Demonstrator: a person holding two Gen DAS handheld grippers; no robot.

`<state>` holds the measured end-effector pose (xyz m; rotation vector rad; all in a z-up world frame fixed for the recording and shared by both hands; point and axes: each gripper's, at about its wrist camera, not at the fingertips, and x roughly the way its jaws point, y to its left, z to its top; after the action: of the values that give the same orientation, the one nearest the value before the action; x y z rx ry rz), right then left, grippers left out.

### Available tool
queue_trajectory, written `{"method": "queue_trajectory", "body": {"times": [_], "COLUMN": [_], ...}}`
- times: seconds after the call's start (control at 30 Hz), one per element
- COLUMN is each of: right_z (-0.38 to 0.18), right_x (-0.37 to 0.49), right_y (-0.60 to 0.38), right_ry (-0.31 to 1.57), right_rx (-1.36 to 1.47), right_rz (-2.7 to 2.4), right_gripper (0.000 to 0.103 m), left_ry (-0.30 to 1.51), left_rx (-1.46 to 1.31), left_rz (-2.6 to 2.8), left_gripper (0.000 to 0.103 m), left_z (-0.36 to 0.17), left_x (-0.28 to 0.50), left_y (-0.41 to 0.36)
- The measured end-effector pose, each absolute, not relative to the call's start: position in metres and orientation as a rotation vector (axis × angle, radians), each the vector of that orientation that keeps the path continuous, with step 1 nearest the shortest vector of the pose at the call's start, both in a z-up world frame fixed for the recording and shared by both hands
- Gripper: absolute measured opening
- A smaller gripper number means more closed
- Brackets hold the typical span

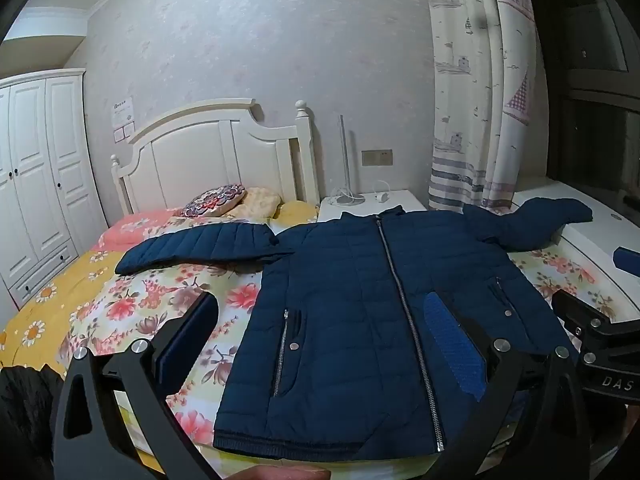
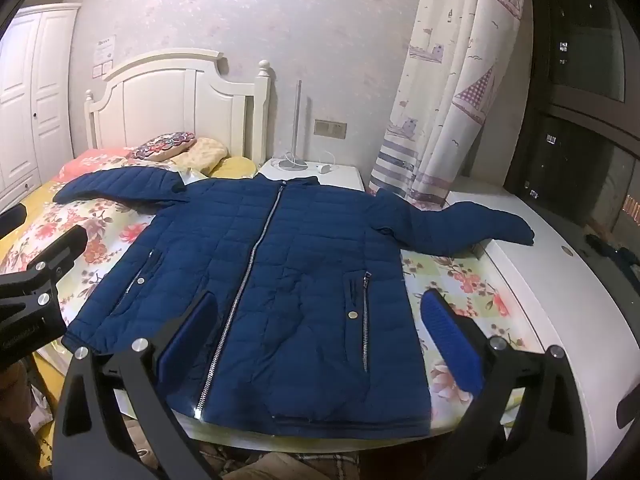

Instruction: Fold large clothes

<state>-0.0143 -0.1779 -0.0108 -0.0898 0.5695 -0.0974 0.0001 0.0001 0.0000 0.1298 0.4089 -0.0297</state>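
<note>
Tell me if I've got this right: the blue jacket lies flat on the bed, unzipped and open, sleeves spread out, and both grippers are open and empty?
Nearly. The jacket is zipped shut, not open: the right wrist view shows the zipper closed from hem to collar. The rest holds: it lies flat on the bed, sleeves spread, with the left gripper and right gripper open and empty.

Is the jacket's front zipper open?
No, the zipper on the blue puffer jacket runs closed from hem to collar.
</note>
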Motion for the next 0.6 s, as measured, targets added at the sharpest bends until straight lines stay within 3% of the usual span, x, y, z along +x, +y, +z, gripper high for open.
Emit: {"method": "queue_trajectory", "body": {"times": [0.6], "right_z": [-0.0101], "right_x": [-0.0134], "right_y": [-0.1739], "right_ry": [0.564], "right_rx": [-0.095], "right_rz": [-0.093], "right_gripper": [0.101], "left_ry": [0.418], "left_rx": [0.124], "left_rz": [-0.025], "left_gripper": [0.099], "left_z": [-0.0047], "left_x": [0.0001], "left_y": [0.0040]}}
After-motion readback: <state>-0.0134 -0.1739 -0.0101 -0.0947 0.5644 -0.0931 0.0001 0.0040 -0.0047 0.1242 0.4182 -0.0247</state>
